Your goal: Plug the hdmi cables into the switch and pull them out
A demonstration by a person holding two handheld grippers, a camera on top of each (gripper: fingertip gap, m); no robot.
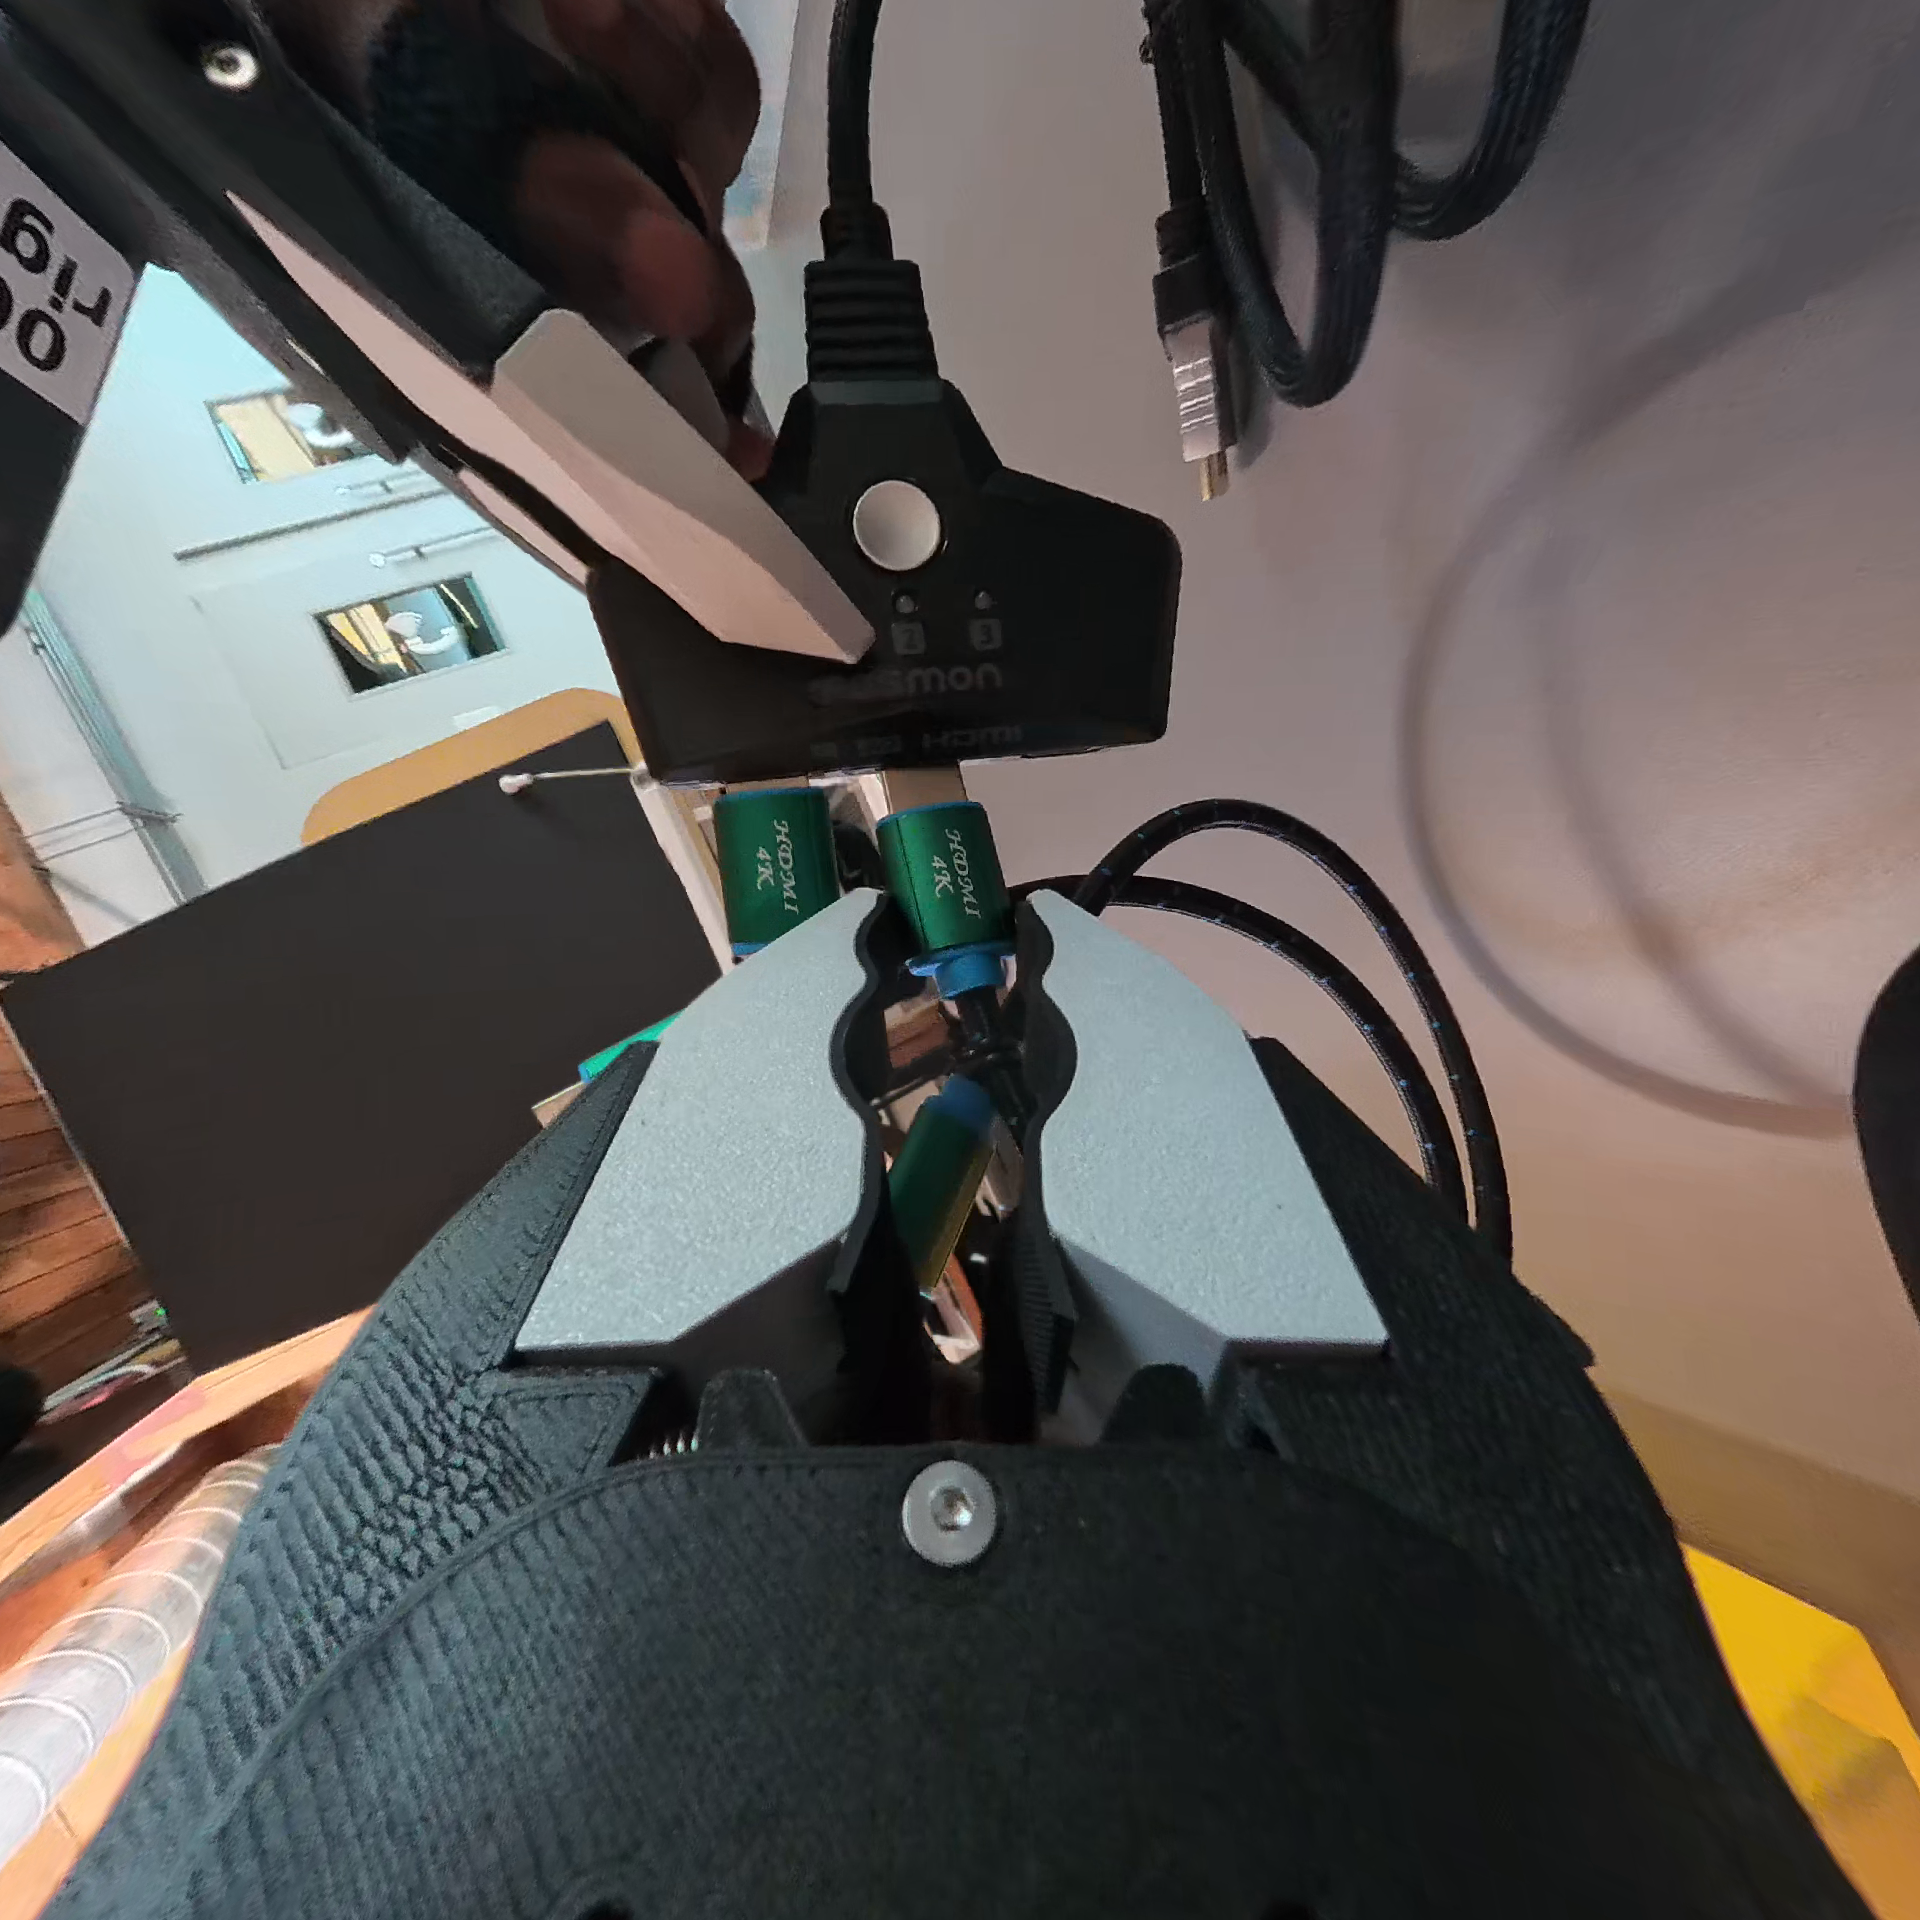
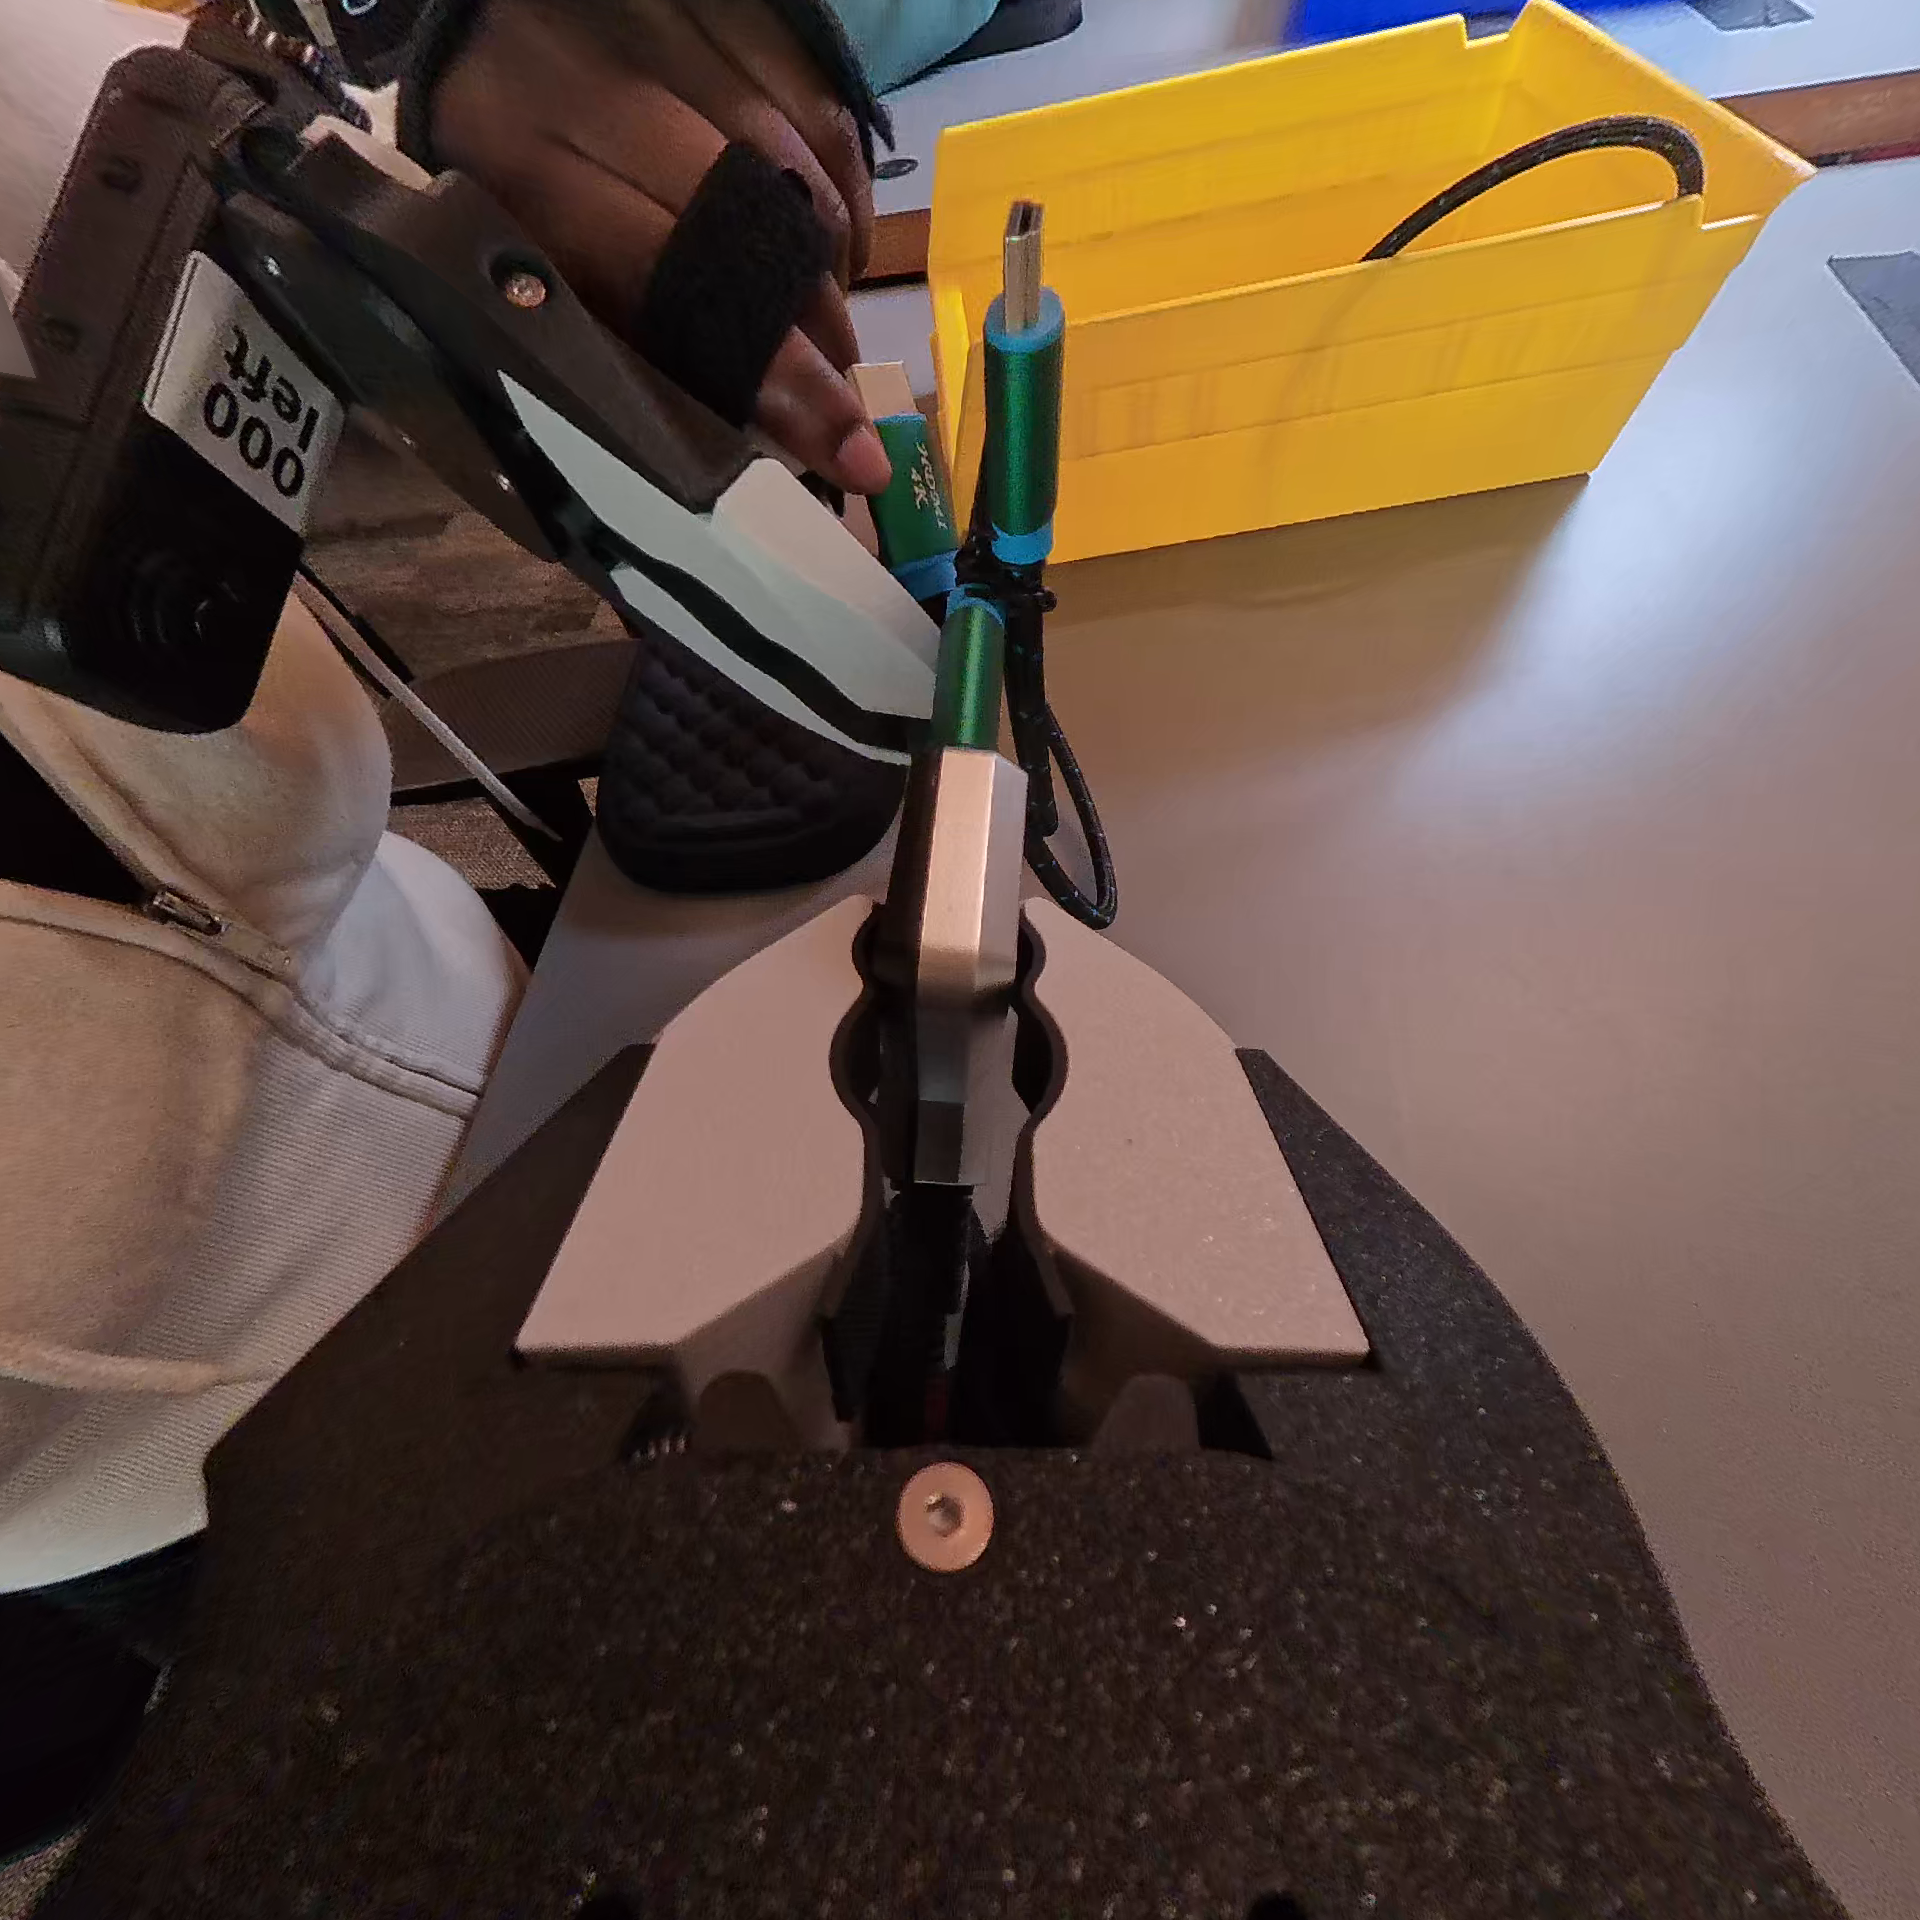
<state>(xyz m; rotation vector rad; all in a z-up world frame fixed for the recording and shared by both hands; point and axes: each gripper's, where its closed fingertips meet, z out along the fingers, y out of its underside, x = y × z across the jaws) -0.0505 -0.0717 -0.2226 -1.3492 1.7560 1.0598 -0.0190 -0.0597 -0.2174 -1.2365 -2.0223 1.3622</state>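
Writing shows in four places. It is not repeated here.

Left wrist view:
- Pale print and small marked squares on the switch [image 1: 1039,582], centre.
- White script along the centre plug [image 1: 940,883] and the left plug [image 1: 774,873].
- A white sticker [image 1: 52,312] with black print on the right gripper [image 1: 831,634], upper left.

Right wrist view:
- A like label [image 2: 255,416] on the left gripper [image 2: 920,675], upper left.

Switch [image 1: 914,623] matt black plastic; plug [image 1: 940,883] brushed green metal; cable [image 1: 1382,987] braided cloth.

one switch [image 1: 904,613], three green plugs [image 1: 940,878]; one yellow bin [image 2: 1299,416]
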